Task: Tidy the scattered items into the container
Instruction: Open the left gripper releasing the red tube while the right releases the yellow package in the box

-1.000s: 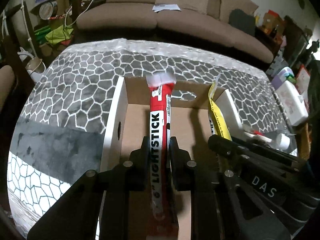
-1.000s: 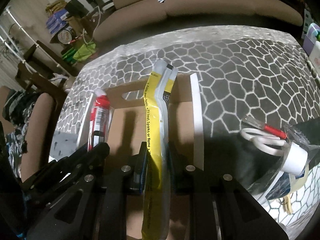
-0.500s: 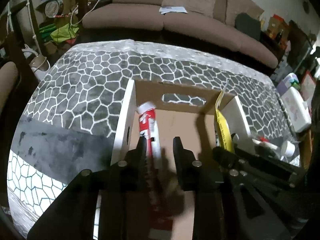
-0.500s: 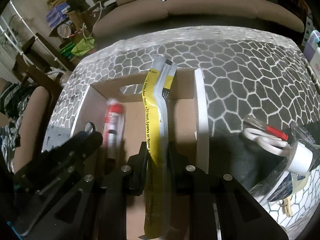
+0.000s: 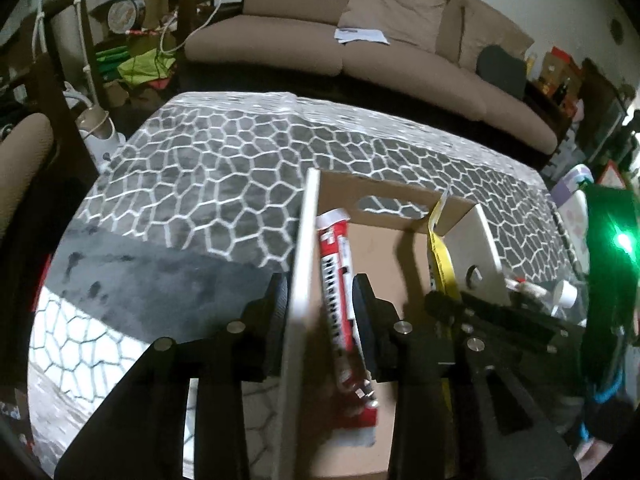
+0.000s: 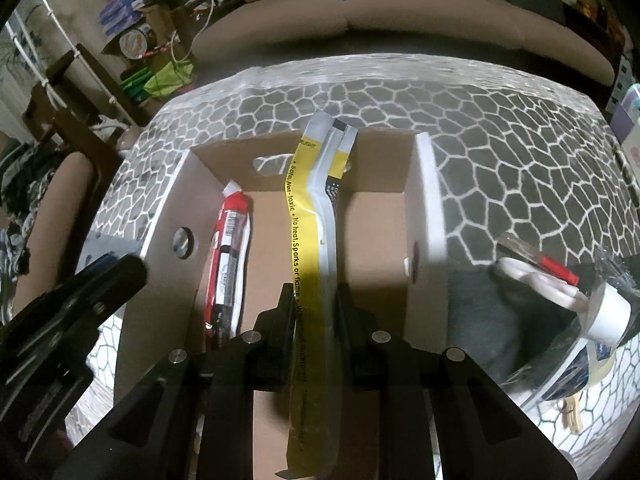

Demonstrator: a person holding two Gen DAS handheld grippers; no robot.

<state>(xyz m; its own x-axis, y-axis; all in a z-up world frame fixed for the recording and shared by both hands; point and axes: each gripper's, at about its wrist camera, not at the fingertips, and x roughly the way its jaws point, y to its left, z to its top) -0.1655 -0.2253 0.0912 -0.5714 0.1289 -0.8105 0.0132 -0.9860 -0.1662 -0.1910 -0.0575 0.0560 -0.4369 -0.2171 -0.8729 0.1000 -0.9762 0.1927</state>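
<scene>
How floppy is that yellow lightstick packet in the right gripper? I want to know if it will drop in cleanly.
The yellow packet is probably semi-floppy: it kinks above the right gripper. It is likely light, being thin foil. It may lean on the box wall.

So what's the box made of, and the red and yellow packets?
The box looks like cardboard: brown and matte inside, smooth white outside, with cut-out handle holes. The red packet lying in it seems to be thin glossy plastic or foil wrap, since it shines and crinkles at its sealed end. The yellow packet in the right gripper looks like the same kind of wrap, bending limply.
</scene>
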